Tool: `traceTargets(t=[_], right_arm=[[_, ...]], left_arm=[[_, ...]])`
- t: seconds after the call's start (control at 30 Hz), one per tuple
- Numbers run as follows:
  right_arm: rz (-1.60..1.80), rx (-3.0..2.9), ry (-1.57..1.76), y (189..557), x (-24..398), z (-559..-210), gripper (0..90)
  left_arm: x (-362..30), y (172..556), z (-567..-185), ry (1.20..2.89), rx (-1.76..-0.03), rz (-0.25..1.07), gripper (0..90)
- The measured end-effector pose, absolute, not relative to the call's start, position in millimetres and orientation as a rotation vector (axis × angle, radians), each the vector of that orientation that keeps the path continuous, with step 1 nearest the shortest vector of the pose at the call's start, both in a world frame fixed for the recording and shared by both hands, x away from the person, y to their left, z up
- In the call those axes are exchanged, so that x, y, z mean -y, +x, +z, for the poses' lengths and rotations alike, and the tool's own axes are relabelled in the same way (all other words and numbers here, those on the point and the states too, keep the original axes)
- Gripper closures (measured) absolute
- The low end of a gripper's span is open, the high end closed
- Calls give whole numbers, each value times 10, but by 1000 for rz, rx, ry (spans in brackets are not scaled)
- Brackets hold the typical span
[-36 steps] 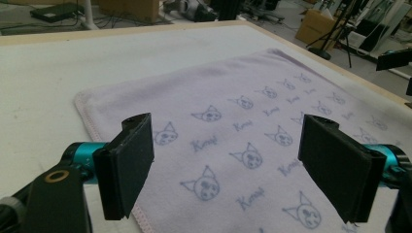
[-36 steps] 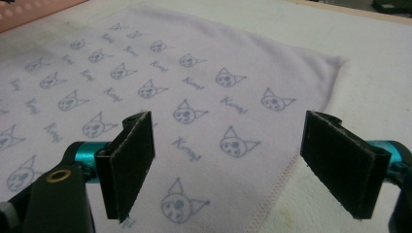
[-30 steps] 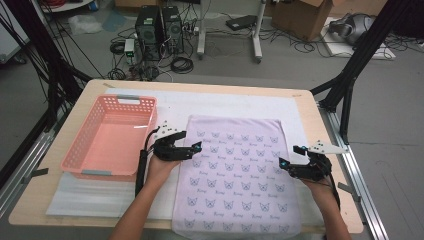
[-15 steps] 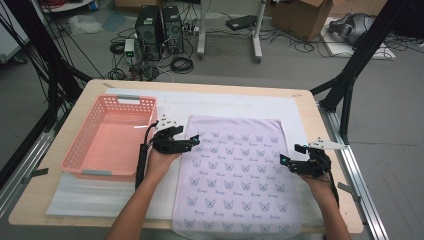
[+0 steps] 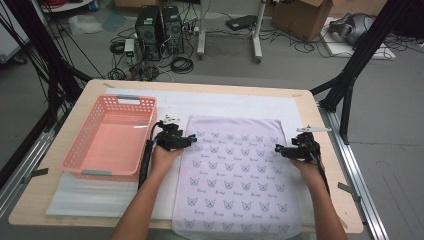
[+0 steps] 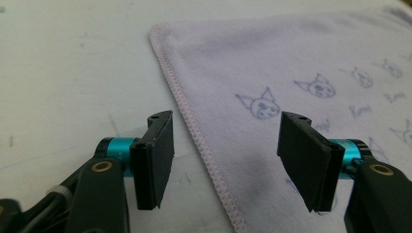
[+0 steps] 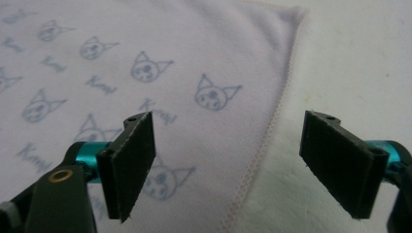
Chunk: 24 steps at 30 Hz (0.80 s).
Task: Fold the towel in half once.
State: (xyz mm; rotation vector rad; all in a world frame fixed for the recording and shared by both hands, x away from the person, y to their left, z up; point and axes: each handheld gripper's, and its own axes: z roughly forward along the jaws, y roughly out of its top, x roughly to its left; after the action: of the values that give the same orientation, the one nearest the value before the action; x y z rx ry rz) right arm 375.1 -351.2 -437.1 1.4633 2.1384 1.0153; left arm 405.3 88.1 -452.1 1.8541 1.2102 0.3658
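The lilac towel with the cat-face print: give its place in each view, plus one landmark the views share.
High view: the lilac towel lies flat at centre, right of the pink basket.
Left gripper view: it spreads over the right half, its hem running between the open jaws.
Right gripper view: it covers the left and centre, its hem between the open jaws.
Shared landmark: the white mat under the towel.

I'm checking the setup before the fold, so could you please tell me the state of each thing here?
Towel: spread flat, unfolded, near end hanging over the table edge.
Basket: upright, empty.
Left tool: open, just been closing, straddling the towel's left hem.
Right tool: open, just been closing, straddling the right hem.
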Motion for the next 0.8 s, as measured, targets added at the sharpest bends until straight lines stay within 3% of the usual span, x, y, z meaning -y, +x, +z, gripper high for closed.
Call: traceTargets(t=[0.07, 0.2, 0.27, 0.33, 0.37, 0.57, 0.8], right_arm=[[961, -2139, 1470, 3792, 3479, -4404, 261], [881, -2131, 1458, 3828, 3418, -4430, 391], [889, -2145, 1443, 3829, 3409, -4411, 601], [879, -2155, 1419, 3829, 3390, -4409, 714], [892, -2157, 1436, 3831, 3383, -4403, 807], [951, -2113, 1509, 3845, 3440, -4407, 853], [1051, -2070, 1433, 3734, 3493, -4321, 855]], left_arm=[[-825, 4059, -4520, 1873, -1185, 386, 426], [-772, 4034, -4511, 1940, -1174, 511, 617], [-804, 4046, -4511, 1917, -1202, 501, 705], [-821, 4052, -4513, 1914, -1196, 480, 854], [-812, 4049, -4515, 1911, -1195, 485, 855], [-859, 4067, -4489, 1828, -1254, 497, 871], [-921, 3993, -4385, 1813, -1204, 487, 870]])
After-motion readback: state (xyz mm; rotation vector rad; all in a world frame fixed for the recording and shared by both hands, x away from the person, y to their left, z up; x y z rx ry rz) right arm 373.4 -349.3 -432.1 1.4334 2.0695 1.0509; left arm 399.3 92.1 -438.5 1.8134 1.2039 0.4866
